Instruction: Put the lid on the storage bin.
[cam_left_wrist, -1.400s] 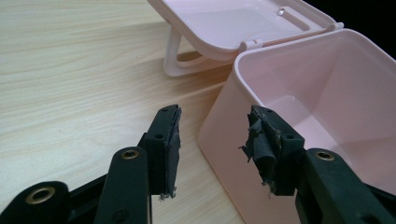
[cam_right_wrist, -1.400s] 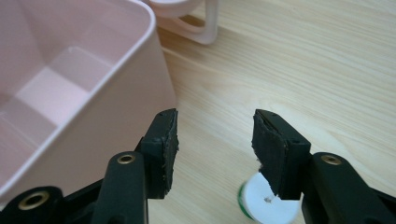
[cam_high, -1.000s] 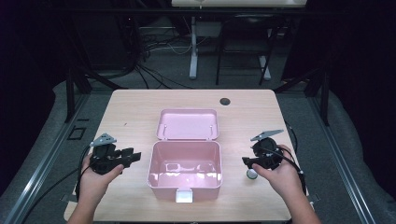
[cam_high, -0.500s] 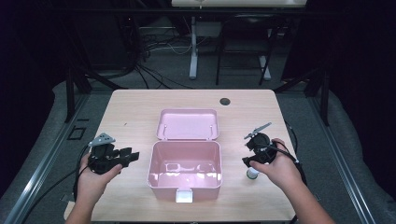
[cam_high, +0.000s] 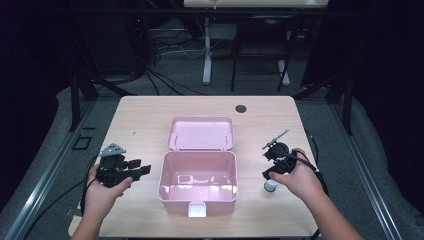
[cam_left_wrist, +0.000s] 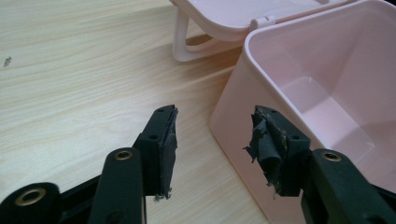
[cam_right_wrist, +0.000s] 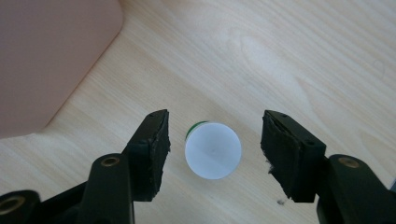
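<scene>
Pink box (cam_high: 198, 182): open at the middle of the wooden tabletop (cam_high: 145, 120); its lid (cam_high: 201, 133) lies flat at its 12 o'clock; inside looks empty
Left gripper (cam_high: 131, 167): at the box's 9 o'clock, just beside its wall; fingers (cam_left_wrist: 161, 144) apart, holding nothing
Right gripper (cam_right_wrist: 212, 154): at the box's 3 o'clock, pointing down; fingers (cam_right_wrist: 289, 156) apart either side of the bottle, not touching it
White-capped bottle (cam_right_wrist: 213, 150): upright on the tabletop, green showing under the cap; near the box's right wall

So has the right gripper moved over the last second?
Yes. In the high view the right gripper has shifted left toward the pink box and now sits over the small white bottle, jaws open around it.
</scene>
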